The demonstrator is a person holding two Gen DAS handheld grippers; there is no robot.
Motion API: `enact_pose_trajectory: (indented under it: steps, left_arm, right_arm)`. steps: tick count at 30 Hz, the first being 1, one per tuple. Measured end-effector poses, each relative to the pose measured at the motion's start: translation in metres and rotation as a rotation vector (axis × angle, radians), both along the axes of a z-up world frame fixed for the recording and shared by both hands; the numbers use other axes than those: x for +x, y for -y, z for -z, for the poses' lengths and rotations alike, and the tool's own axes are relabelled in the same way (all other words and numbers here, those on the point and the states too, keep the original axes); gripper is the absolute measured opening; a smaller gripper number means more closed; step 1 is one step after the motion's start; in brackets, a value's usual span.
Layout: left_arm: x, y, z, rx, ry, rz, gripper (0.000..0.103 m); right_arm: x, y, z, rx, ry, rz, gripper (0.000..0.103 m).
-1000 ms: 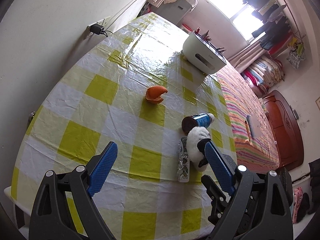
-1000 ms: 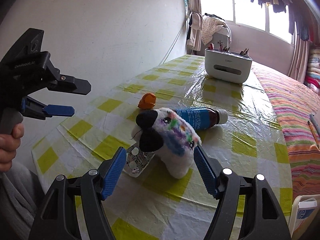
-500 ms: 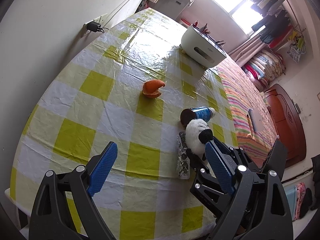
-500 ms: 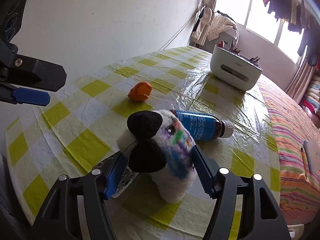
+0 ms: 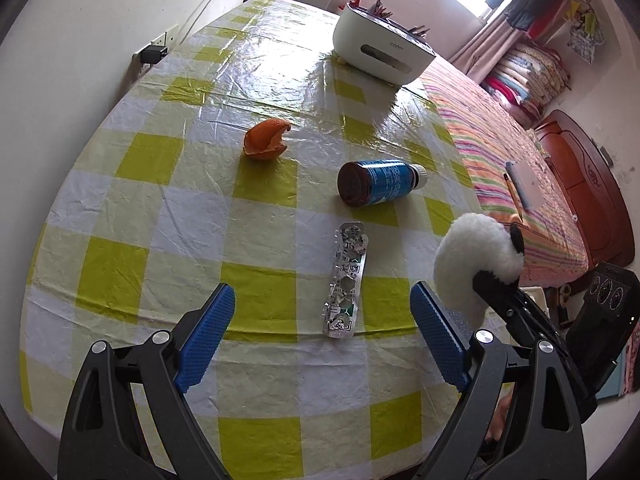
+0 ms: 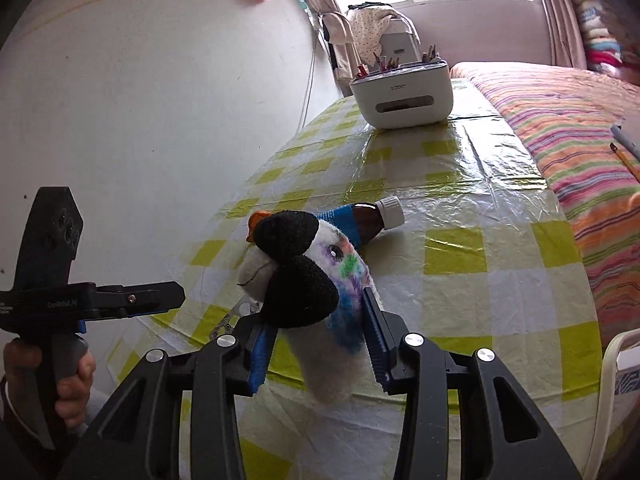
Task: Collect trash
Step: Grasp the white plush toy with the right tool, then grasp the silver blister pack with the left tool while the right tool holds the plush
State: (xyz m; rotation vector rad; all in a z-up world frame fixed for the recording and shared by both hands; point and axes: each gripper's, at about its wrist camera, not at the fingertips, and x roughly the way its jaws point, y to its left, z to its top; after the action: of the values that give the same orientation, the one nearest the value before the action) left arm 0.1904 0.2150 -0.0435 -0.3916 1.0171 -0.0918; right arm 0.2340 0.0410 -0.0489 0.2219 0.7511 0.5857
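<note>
On the yellow-checked tablecloth (image 5: pixel 132 184) lie an orange peel (image 5: pixel 266 140), a brown bottle with a blue label (image 5: pixel 378 182) on its side, and a used silver blister pack (image 5: pixel 346 276). My left gripper (image 5: pixel 322 292) hovers open just above the near end of the blister pack, touching nothing. My right gripper (image 6: pixel 320 320) has its jaws closing on a white plush toy (image 6: pixel 312 264) with black ears and coloured marks. Its pads press into the toy's body and hold it off the table. The left wrist view shows the toy (image 5: pixel 476 256) at the table's right edge.
A white desk organiser (image 5: pixel 384 52) with pencils stands at the far end. A striped bedspread (image 5: pixel 500 148) with a notebook (image 5: pixel 524 184) adjoins the table on the right. The wall with a plugged socket (image 5: pixel 154 54) runs along the left. A white container rim (image 6: pixel 616 356) sits low at right.
The right gripper closed on the plush toy and lifted it away to the right, uncovering the blister pack. The left gripper shifted closer over the blister pack.
</note>
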Motion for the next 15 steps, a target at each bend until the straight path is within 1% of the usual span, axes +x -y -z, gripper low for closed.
enact_pose_trajectory:
  steps: [5, 7, 10, 12, 15]
  left_arm:
    - [0.01, 0.03, 0.008, 0.051, -0.024, 0.066, 0.088]
    - [0.014, 0.039, 0.01, 0.081, -0.026, 0.074, 0.087]
    - [0.02, 0.051, 0.014, 0.127, -0.025, 0.086, 0.082]
    - [0.025, 0.059, 0.018, 0.151, -0.039, 0.103, 0.073]
    - [0.03, 0.067, 0.028, 0.166, -0.08, 0.113, 0.072]
  right_arm:
    - [-0.01, 0.025, -0.002, 0.053, 0.011, 0.058, 0.039]
    - [-0.012, 0.031, -0.002, 0.065, 0.015, 0.068, 0.04]
    - [-0.016, 0.037, -0.001, 0.085, 0.015, 0.074, 0.04]
    - [-0.02, 0.041, -0.001, 0.098, 0.017, 0.071, 0.04]
    - [-0.026, 0.047, -0.003, 0.1, 0.034, 0.072, 0.04]
